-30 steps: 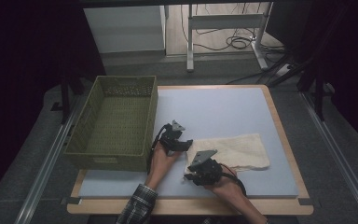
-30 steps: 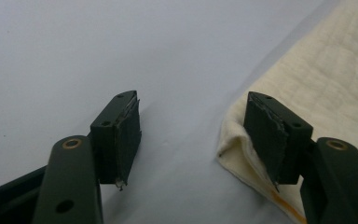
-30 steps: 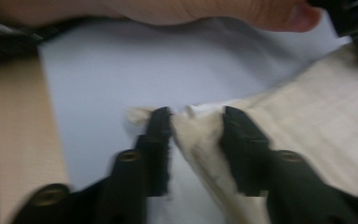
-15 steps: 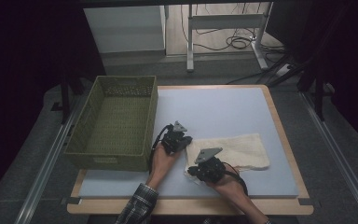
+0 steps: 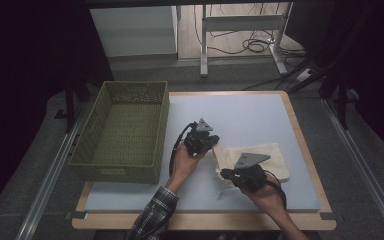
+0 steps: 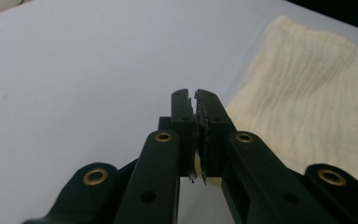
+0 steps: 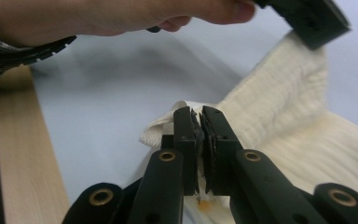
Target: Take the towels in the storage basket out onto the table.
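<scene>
On the pale blue counter (image 5: 250,115) beside the green basket (image 5: 122,130), both hand-held grippers, left (image 5: 211,141) and right (image 5: 226,174), now pinch the cream cloth (image 5: 267,159) at its near-left edges, having moved closer, ready to lift.

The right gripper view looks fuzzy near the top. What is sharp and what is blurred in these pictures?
Right gripper view: tongs and cloth sharp, hand blurred. Left gripper view: tongs crisp, the cloth's far edge soft. High view: dim, table lit, surroundings nearly black.
</scene>
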{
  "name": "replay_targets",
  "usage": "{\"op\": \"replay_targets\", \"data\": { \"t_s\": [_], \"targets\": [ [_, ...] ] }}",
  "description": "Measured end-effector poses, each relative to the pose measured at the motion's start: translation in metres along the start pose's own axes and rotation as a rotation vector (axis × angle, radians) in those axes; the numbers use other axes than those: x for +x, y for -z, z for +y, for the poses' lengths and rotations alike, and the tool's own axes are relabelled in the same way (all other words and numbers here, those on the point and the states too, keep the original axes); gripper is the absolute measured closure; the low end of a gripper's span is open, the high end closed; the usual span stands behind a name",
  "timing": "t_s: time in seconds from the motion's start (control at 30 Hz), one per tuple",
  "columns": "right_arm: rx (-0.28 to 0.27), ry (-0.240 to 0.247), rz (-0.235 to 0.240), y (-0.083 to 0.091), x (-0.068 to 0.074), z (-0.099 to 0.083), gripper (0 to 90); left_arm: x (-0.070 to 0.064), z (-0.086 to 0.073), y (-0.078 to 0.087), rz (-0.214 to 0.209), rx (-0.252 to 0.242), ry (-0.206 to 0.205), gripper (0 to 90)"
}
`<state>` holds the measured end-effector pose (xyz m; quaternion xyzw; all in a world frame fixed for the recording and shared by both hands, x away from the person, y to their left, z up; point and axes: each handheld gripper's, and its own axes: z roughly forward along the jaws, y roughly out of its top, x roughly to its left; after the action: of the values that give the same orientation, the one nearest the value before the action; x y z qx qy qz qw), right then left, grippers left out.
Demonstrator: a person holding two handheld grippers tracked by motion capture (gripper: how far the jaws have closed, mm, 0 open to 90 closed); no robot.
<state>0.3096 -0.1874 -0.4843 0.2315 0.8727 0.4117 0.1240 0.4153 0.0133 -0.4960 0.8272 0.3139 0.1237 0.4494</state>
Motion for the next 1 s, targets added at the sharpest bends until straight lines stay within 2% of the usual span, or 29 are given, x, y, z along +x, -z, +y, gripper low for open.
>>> {"op": "replay_targets", "data": {
  "t_s": [0.1, 0.13, 0.43, 0.67, 0.83, 1.0],
  "targets": [
    [-0.005, -0.022, -0.026, 0.011, -0.009, -0.009, 85.0, -0.003, 0.004, -0.008, -0.014, -0.001, -0.006, 86.1],
    [-0.009, -0.029, -0.036, 0.014, -0.012, -0.011, 85.0, -0.006, 0.008, -0.015, -0.021, -0.001, -0.017, 86.1],
    [-0.015, -0.089, -0.088, 0.040, -0.030, -0.035, 85.0, -0.026, 0.030, -0.048, -0.056, -0.004, -0.069, 85.6],
    [-0.034, -0.141, -0.134, 0.062, -0.044, -0.053, 85.0, -0.038, 0.045, -0.066, -0.074, -0.008, -0.098, 85.3],
    [-0.049, -0.169, -0.164, 0.077, -0.053, -0.063, 85.0, -0.054, 0.062, -0.081, -0.089, -0.013, -0.134, 85.3],
    [-0.049, -0.192, -0.182, 0.088, -0.058, -0.072, 84.9, -0.064, 0.072, -0.094, -0.099, -0.008, -0.165, 85.3]
  ]
}}
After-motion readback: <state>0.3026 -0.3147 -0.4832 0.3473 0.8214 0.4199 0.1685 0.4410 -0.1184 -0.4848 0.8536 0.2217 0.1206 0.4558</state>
